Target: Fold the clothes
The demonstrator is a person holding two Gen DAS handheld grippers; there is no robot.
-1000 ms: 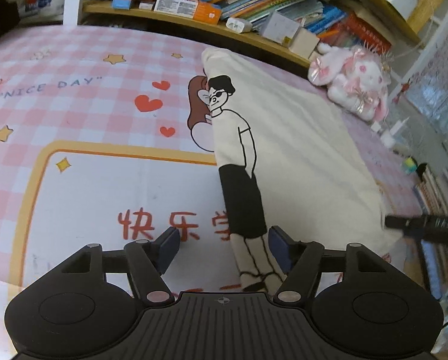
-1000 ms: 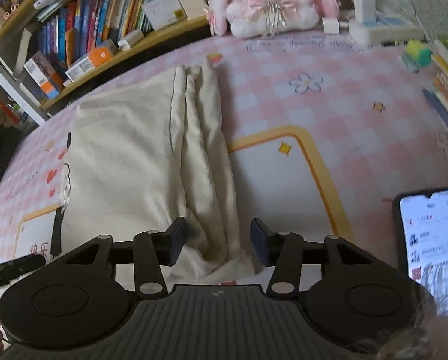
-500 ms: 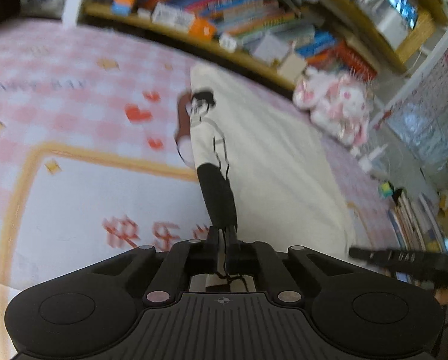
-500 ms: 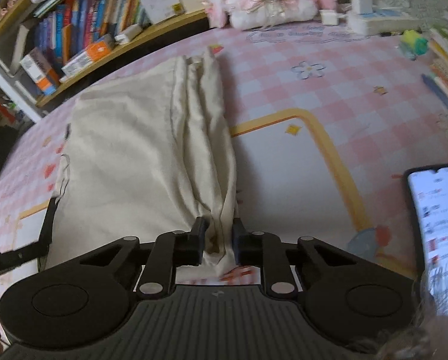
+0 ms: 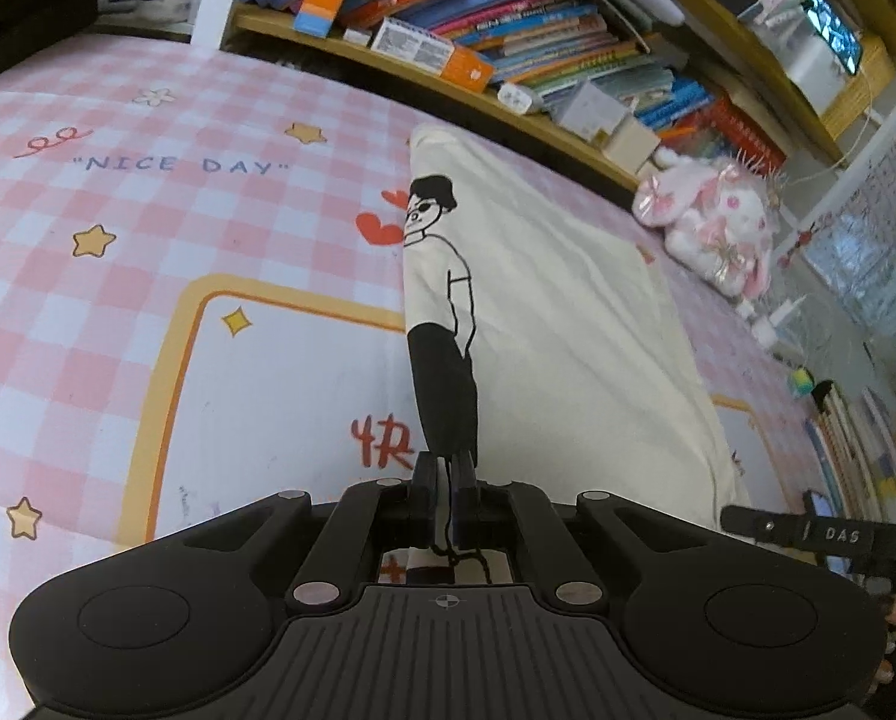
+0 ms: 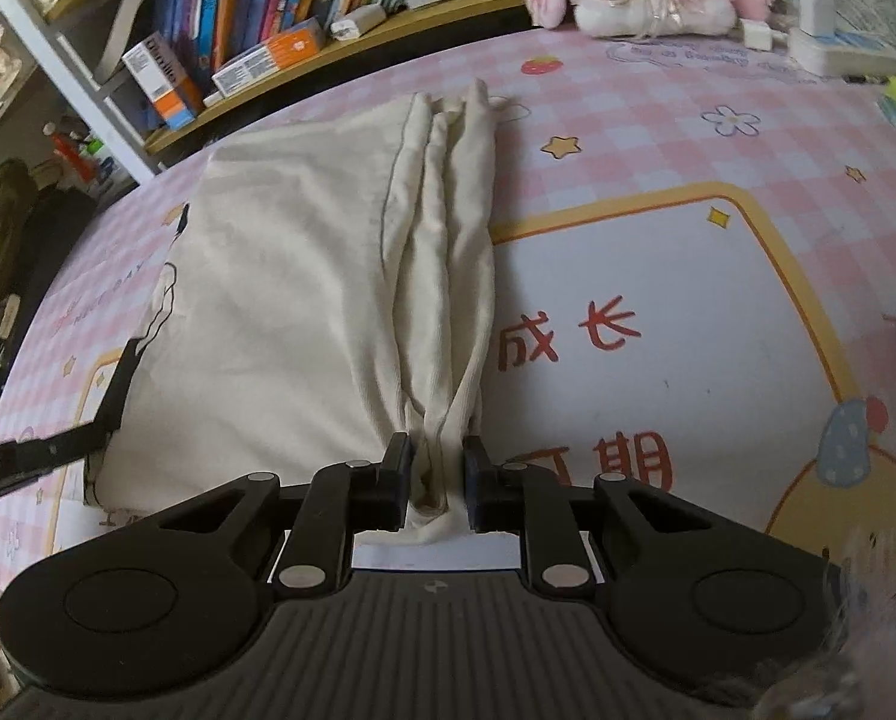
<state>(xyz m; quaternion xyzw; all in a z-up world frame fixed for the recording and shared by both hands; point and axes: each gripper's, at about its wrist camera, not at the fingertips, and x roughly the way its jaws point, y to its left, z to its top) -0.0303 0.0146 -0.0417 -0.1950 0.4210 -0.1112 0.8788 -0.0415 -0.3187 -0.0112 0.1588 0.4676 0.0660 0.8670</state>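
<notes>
Two near corners of the soft, limp cream cotton T-shirt [image 5: 568,324], spread on the pink checked mat [image 5: 147,228], are pinched by the left gripper [image 5: 446,483] and right gripper [image 6: 437,471], so sagging is expected when lifted.

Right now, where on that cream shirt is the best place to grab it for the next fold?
At its near edge, coming from the near side. The cream shirt lies as a long strip running away, so its near corners are closest. The left tool pinches the printed corner, and the right tool the bunched corner.
</notes>
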